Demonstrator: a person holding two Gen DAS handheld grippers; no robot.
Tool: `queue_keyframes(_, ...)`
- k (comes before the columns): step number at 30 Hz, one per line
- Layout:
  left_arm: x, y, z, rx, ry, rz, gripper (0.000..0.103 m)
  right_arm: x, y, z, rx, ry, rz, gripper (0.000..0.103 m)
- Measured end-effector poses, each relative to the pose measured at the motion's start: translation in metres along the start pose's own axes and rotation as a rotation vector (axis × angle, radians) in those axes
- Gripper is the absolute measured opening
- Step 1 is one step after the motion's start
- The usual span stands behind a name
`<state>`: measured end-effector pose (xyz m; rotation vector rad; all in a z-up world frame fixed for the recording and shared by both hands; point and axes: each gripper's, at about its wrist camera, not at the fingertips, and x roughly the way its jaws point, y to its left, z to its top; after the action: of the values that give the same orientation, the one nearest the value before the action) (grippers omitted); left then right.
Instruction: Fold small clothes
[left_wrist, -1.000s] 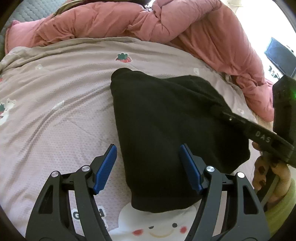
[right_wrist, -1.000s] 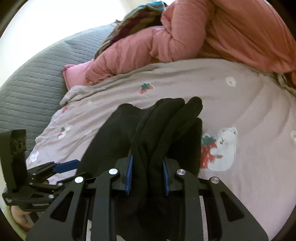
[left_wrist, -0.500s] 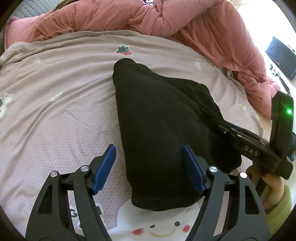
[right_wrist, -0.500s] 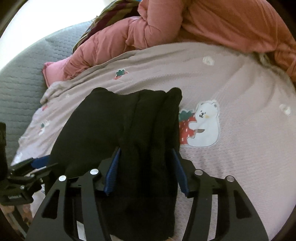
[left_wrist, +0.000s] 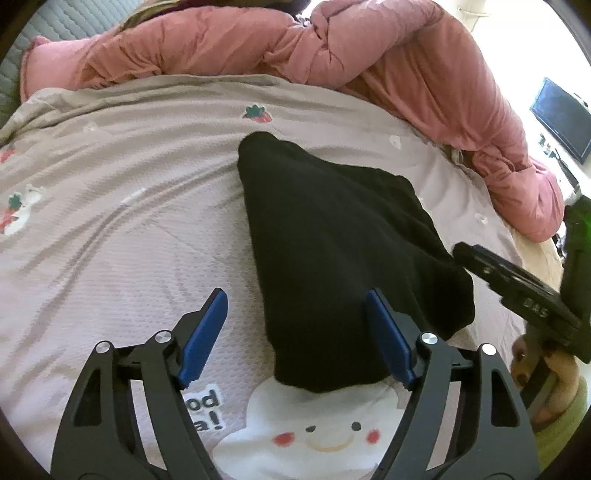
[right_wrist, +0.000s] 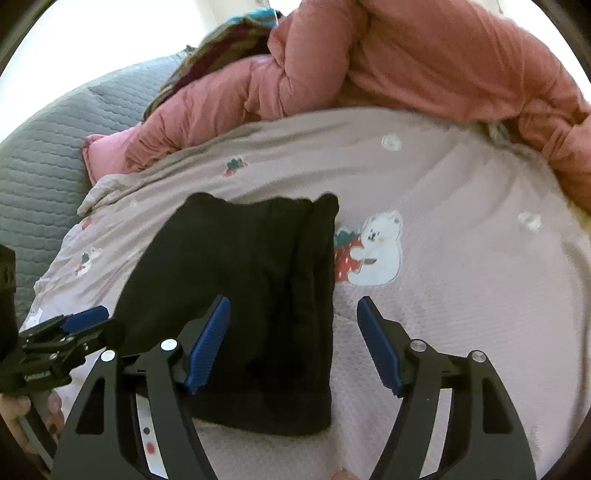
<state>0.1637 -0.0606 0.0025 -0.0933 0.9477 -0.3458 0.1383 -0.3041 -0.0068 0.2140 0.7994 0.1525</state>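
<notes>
A black folded garment lies flat on the pale printed bedsheet. My left gripper is open above its near edge, holding nothing. In the right wrist view the same garment lies folded with layered edges on its right side. My right gripper is open and empty, its left finger over the garment and its right finger over bare sheet. The right gripper shows at the right in the left wrist view; the left gripper shows at the far left in the right wrist view.
A bunched pink quilt lies along the far side of the bed, also in the right wrist view. A grey quilted cover is at the left. A dark screen stands at the far right.
My right gripper opened and let go of the black garment, then drew back and to the right. The garment now lies flat on the sheet. The left gripper stayed open.
</notes>
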Motion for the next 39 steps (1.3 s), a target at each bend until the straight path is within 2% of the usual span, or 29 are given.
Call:
queue_keyframes(2, -0.007, 0.002, -0.001, -0.008, -0.010, 0.001, 0.073, -0.013, 0.005, -0.001, -0.020, -0.033, -0.018, 0.085)
queue_keyframes(4, -0.013, 0.003, -0.002, -0.007, -0.023, 0.005, 0.075, -0.025, 0.010, -0.001, -0.039, -0.067, -0.036, 0.087)
queue_keyframes(6, -0.020, 0.004, -0.003, 0.001, -0.040, 0.010, 0.078, -0.040, 0.016, -0.002, -0.054, -0.106, -0.041, 0.096)
queue_keyframes(10, -0.036, 0.006, -0.008, 0.011, -0.078, 0.016, 0.085, -0.065, 0.023, -0.005, -0.071, -0.185, -0.075, 0.097)
queue_keyframes(12, -0.044, 0.006, -0.011, 0.022, -0.097, 0.023, 0.093, -0.077, 0.027, -0.005, -0.078, -0.226, -0.094, 0.098)
queue_keyframes(16, -0.060, 0.004, -0.016, 0.049, -0.133, 0.055, 0.093, -0.099, 0.030, -0.008, -0.078, -0.286, -0.109, 0.098)
queue_keyframes(28, -0.098, 0.008, -0.042, 0.070, -0.204, 0.104, 0.093, -0.135, 0.046, -0.033, -0.127, -0.307, -0.143, 0.098)
queue_keyframes(39, -0.119, 0.025, -0.084, 0.054, -0.199, 0.143, 0.093, -0.149, 0.058, -0.076, -0.117, -0.276, -0.174, 0.098)
